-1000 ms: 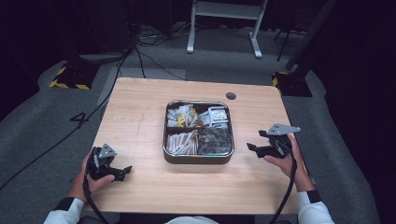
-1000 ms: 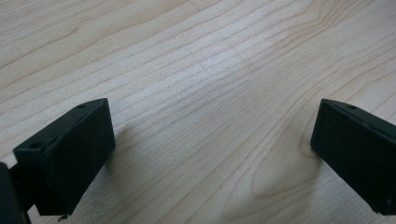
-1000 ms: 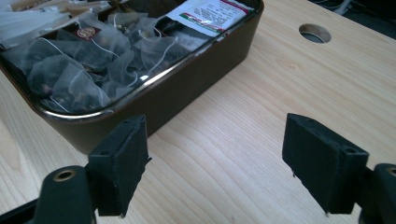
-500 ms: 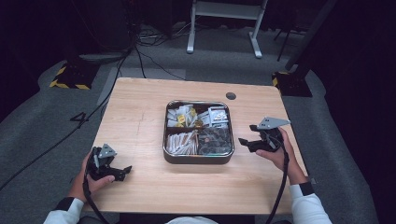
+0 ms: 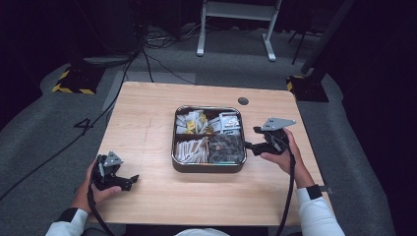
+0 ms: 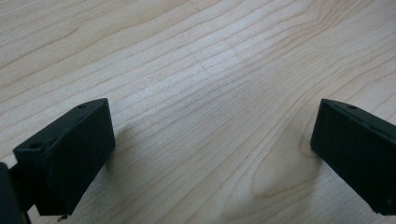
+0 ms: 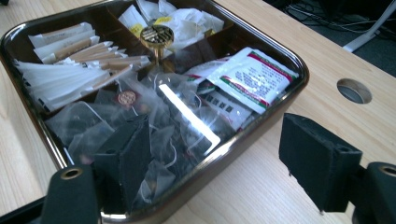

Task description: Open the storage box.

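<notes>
Between your 2 grippers, on the wooden table: 1 metal tray with 4 compartments.
- Right gripper: jaws wide, nothing held, just beside the tray's right rim; 1 jaw over the rim, 1 outside it above the wood.
- Nearest that gripper: clear tea-bag sachets. Beyond them: paper stick packets. Beside them: red-and-green printed sachets.
- Left gripper: jaws wide, empty, over bare wood, well apart from the tray.
</notes>
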{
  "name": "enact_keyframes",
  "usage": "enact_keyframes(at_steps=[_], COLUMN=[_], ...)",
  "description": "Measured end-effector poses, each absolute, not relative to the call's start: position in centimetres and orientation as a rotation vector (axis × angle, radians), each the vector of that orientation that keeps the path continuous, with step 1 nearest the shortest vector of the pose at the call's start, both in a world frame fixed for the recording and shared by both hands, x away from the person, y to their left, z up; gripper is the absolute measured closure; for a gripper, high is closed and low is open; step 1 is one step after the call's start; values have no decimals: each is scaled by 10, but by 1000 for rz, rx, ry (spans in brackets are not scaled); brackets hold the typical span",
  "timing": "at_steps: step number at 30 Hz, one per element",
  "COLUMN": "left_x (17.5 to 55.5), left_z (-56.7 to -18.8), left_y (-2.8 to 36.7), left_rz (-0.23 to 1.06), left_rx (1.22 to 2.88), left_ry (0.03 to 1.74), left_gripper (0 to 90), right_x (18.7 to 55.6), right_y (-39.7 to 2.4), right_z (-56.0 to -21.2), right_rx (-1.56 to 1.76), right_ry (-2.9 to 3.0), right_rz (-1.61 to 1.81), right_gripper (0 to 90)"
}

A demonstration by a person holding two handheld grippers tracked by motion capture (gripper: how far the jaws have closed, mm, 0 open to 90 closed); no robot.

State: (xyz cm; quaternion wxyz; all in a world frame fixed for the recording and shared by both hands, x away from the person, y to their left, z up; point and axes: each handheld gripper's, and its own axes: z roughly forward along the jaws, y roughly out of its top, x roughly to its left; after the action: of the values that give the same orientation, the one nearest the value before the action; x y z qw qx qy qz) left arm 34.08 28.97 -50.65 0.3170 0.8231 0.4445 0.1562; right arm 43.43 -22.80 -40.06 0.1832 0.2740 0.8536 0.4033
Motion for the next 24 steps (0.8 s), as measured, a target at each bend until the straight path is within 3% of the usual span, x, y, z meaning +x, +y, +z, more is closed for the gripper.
enact_keyframes(at_steps=[24], left_x=[341], left_z=[-507], left_y=[290], left_rz=[417], left_rx=[2166], left_ry=[1168], left_gripper=[1], right_x=[460], right_y=[-175], right_z=[-401], right_rx=[709], right_ry=[2461], right_rz=[1172], right_gripper=[258])
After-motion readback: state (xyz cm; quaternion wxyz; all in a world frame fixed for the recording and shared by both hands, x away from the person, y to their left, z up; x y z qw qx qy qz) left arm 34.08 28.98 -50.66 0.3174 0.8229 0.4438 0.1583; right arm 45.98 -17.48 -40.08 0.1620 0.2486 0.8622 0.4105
